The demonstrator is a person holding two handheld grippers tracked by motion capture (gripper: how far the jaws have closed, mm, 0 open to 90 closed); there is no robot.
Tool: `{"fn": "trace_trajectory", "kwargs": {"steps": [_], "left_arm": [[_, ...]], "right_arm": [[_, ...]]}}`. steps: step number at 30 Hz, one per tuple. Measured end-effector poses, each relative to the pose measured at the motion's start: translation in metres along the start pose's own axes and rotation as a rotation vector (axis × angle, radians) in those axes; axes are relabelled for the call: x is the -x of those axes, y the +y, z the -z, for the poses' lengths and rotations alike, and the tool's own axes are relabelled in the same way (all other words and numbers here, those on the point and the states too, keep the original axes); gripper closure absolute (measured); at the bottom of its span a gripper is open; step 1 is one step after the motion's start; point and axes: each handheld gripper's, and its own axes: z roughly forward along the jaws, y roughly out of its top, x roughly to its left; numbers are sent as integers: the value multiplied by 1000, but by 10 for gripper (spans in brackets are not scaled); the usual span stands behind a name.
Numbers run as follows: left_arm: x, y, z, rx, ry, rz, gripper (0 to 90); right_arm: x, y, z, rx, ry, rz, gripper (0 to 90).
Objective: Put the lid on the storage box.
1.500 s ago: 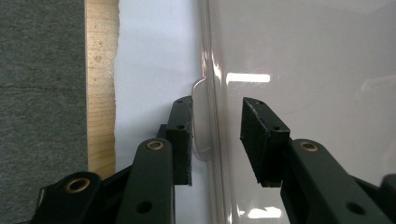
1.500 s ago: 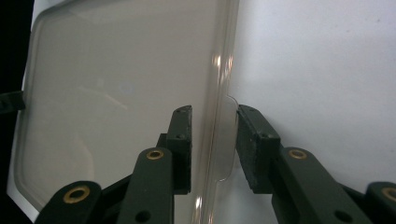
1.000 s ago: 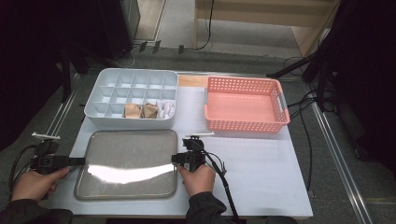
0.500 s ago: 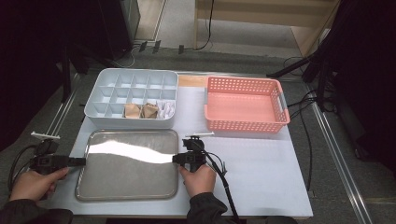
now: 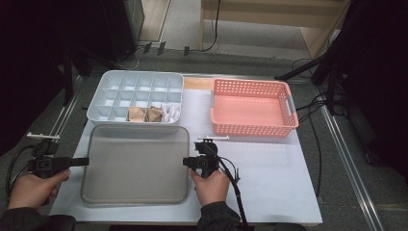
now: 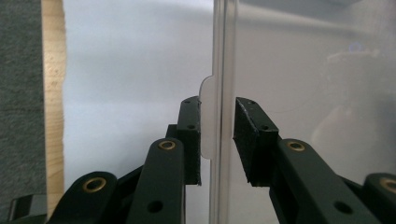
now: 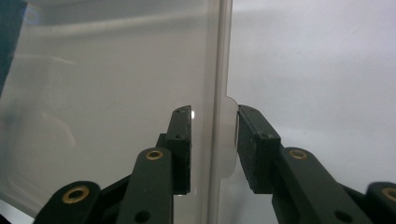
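My left gripper [image 6: 217,140] jaws straddling the clear lid [image 5: 134,163] edge, contact not resolvable, lid's far end cut by my gripper views' frames, contents of the divided box [image 5: 136,96] too small to identify, my forearms cropped at bottom.

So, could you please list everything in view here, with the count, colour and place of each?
Clear flat plastic lid: one, translucent grey, lying at the table's near left, a small tab on each side edge.
Divided plastic organiser box: one, pale blue-grey, behind the lid.
Brown paper-wrapped pieces: two, in the box's front row.
White wrapped piece: one, right of the brown ones.
Perforated plastic basket: one, salmon pink, back right, nothing visible inside.
White table top: one, under everything.
Left gripper: black, fingers astride the lid's left tab, gap visible.
Right gripper: black, fingers astride the right tab, gap visible.
Hands: left hand, right hand, dark sleeves.
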Motion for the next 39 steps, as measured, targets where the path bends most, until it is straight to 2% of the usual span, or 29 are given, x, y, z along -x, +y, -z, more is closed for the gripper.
{"fn": "trace_trajectory", "kwargs": {"steps": [9,16,18,25,33,39], "left_arm": [[11,11,3,43,18,-34,734],[13,23,2,61,4,-34,733],[15,28,3,67,12,-40,732],[19,44,8,81,42,-55,733],[18,61,8,102,30,-36,733],[22,80,11,112,49,-44,733]], "right_arm": [[-3,11,12,44,-12,19,694],[-5,27,21,69,-15,39,700],[-6,32,23,78,-18,46,701],[-10,50,20,77,-22,69,699],[-13,75,19,91,-17,83,699],[-17,95,20,103,-24,94,698]]}}
